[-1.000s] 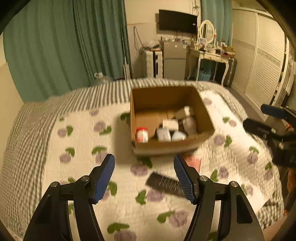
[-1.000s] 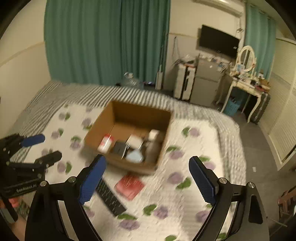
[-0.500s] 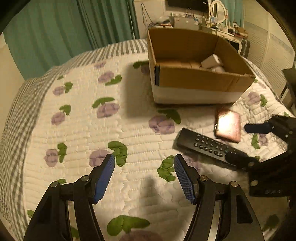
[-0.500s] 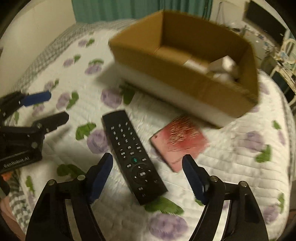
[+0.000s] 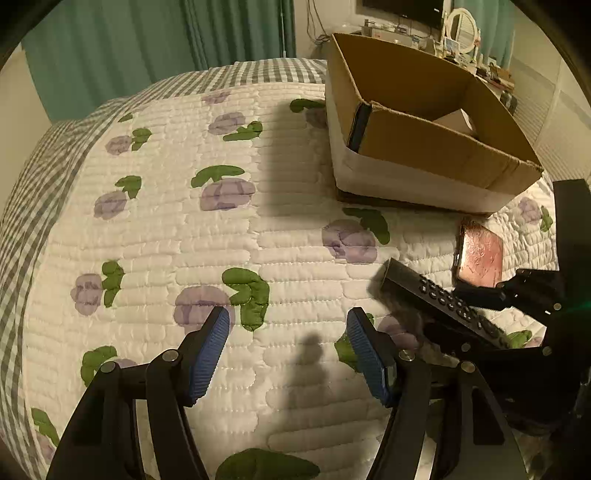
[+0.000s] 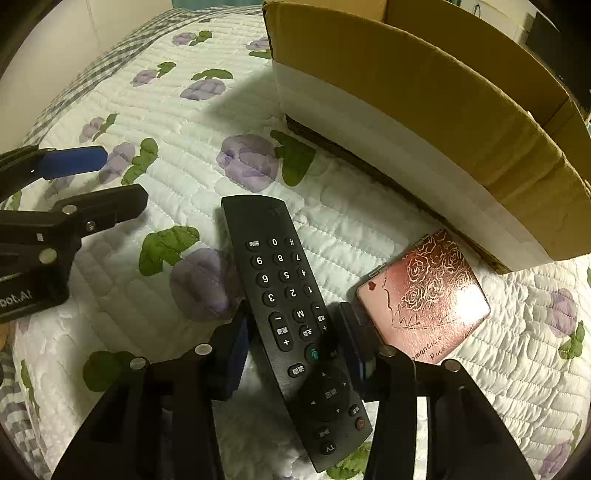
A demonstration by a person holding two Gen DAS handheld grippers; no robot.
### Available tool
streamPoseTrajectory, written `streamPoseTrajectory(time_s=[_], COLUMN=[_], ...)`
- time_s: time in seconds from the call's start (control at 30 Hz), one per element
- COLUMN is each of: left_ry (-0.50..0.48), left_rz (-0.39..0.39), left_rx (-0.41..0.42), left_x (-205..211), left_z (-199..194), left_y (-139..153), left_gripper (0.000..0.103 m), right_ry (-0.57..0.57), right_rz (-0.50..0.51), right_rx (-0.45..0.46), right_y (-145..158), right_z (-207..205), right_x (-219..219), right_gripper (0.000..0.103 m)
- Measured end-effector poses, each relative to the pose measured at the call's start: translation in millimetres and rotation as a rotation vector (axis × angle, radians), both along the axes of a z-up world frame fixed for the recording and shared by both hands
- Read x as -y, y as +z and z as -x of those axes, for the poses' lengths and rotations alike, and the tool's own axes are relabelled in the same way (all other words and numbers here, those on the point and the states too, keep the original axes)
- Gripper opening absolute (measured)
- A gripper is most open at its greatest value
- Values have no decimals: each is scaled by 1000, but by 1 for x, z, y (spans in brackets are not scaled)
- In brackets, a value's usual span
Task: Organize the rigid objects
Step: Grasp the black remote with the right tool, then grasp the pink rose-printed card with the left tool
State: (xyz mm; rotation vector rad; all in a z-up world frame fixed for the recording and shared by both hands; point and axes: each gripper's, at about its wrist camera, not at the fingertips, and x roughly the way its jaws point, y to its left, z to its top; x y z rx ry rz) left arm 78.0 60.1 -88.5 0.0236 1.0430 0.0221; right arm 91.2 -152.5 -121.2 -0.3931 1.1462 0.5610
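Observation:
A black remote control (image 6: 291, 310) lies on the flowered quilt, its keypad end pointing to the cardboard box (image 6: 424, 96). My right gripper (image 6: 295, 332) is shut on the remote's middle, a pad on each long side. The remote also shows in the left wrist view (image 5: 439, 299), with the right gripper (image 5: 480, 314) over it. A pink rose-patterned case (image 6: 424, 299) lies flat just right of the remote, close to the box's front wall. My left gripper (image 5: 288, 350) is open and empty, low over the quilt left of the remote; it also shows in the right wrist view (image 6: 92, 181).
The box (image 5: 424, 147) stands open-topped on the bed with a white item (image 5: 454, 122) showing inside. Green curtains (image 5: 147, 48) hang behind the bed. A dresser with a mirror (image 5: 461, 26) stands at the far right.
Both grippers dropped from high above the bed down to the quilt. My right gripper closed from wide open onto the remote. My left gripper stayed open.

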Motion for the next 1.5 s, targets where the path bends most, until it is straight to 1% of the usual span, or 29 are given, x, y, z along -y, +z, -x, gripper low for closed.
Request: streamPoseTrajectory(time_s=[0.07,0.17,0.3,0.4,0.53,0.63,0.7,0.8,0.87,1.0,1.1,1.13,1.17,1.23,1.27,1.3,1.37,1.5], left_ry=[2,1,-14,-43,-65,-94,-123,-189,-222,-259,-306,-314,-315,-311,-306,-296,-284,-294], left_rz=[-21,-25,-30,-24,17,51,50,48,45,61,34,3,-21,-57,-58,-42,-16,-22], left_rx=[0,12,26,28,25,13,9,8,-1,-44,-82,-93,-95,-89,-98,-118,-124,-128], left_x=[2,7,18,30,51,75,95,124,141,165,179,183,186,189,189,187,183,186], left_z=[2,6,8,10,10,5,-1,-10,-18,-34,-43,-46,-47,-52,-55,-60,-65,-78], left_y=[3,12,21,27,30,27,24,19,12,-9,-27,-34,-38,-43,-45,-48,-48,-49], left_gripper=[69,69,69,69,69,69,69,69,69,69,69,69,69,74,74,74,74,76], right_ry=[-14,-36,-96,-152,-273,-356,-409,-465,-481,-517,-536,-543,-551,-567,-573,-578,-580,-578], right_rz=[-14,-26,-59,-82,-131,-137,-138,-143,-143,-192,-215,-221,-228,-253,-261,-268,-270,-253], right_rx=[-3,40,68,84,112,137,149,167,174,139,116,110,103,82,76,70,59,51], right_y=[3,16,34,47,66,74,76,77,75,65,54,51,48,43,41,40,37,33], right_z=[2,14,23,24,24,25,23,17,11,-1,-8,-10,-12,-16,-16,-16,-17,-17], right_x=[4,14,35,55,97,127,149,170,175,187,189,190,192,196,196,197,196,193], right_gripper=[38,28,20,19,19,19,19,19,19,19,19,19,19,19,19,19,19,19])
